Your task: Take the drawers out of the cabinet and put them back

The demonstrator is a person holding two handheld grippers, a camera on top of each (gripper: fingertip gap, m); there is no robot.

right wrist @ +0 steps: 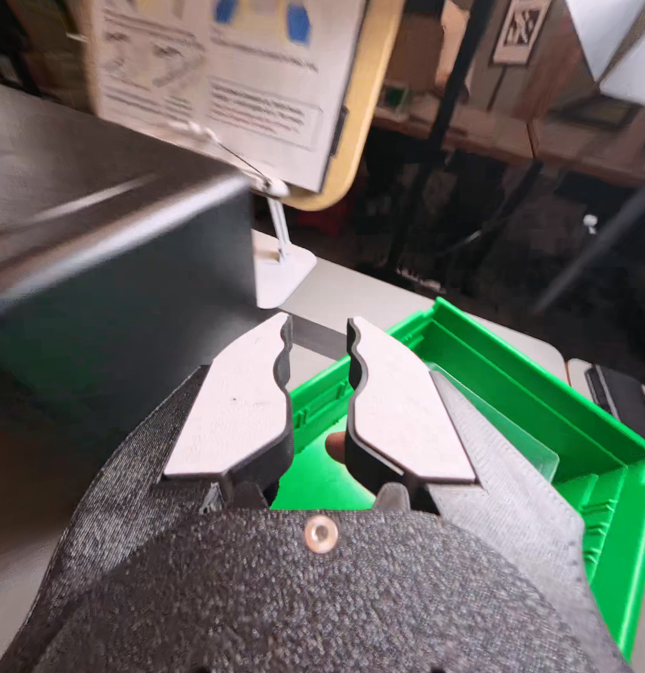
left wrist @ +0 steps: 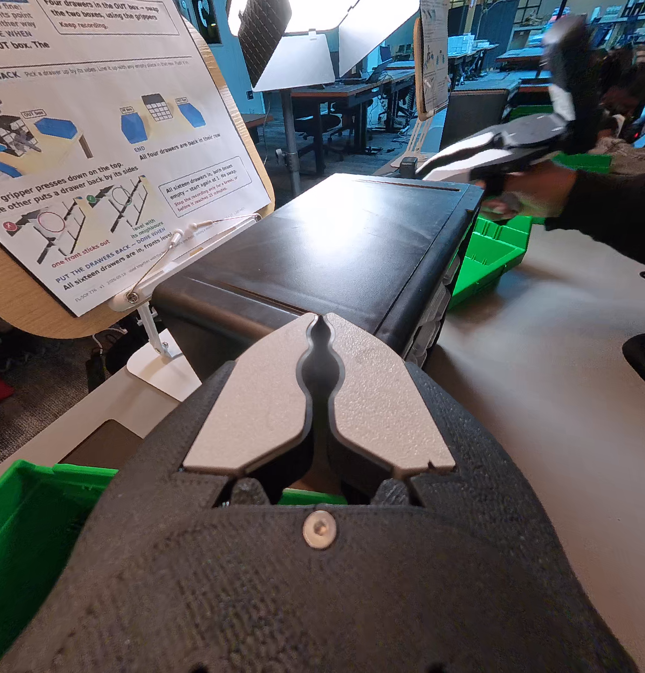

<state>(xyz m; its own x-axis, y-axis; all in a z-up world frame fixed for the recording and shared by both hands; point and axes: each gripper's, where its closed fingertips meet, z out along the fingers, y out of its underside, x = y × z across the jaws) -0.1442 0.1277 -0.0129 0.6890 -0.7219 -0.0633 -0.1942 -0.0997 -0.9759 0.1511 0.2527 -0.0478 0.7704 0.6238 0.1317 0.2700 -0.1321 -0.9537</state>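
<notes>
The black cabinet (left wrist: 331, 247) stands on the table, and clear drawer fronts (left wrist: 432, 313) show along its right side. My left gripper (left wrist: 320, 319) is shut and empty, with its tips at the near edge of the cabinet's top. My right gripper (right wrist: 319, 324) is open and empty beside the cabinet (right wrist: 113, 291), above a green bin (right wrist: 495, 368). A clear drawer (right wrist: 513, 433) lies in that bin, partly hidden by the right finger. The right gripper (left wrist: 459, 160) also shows blurred in the left wrist view, past the cabinet's far corner.
An instruction sheet on a white stand (left wrist: 113, 145) rises left of the cabinet. A second green bin (left wrist: 22, 528) sits at my lower left. The green bin (left wrist: 492, 255) on the right lies beside the cabinet. A person's sleeve (left wrist: 604, 215) reaches in from the right.
</notes>
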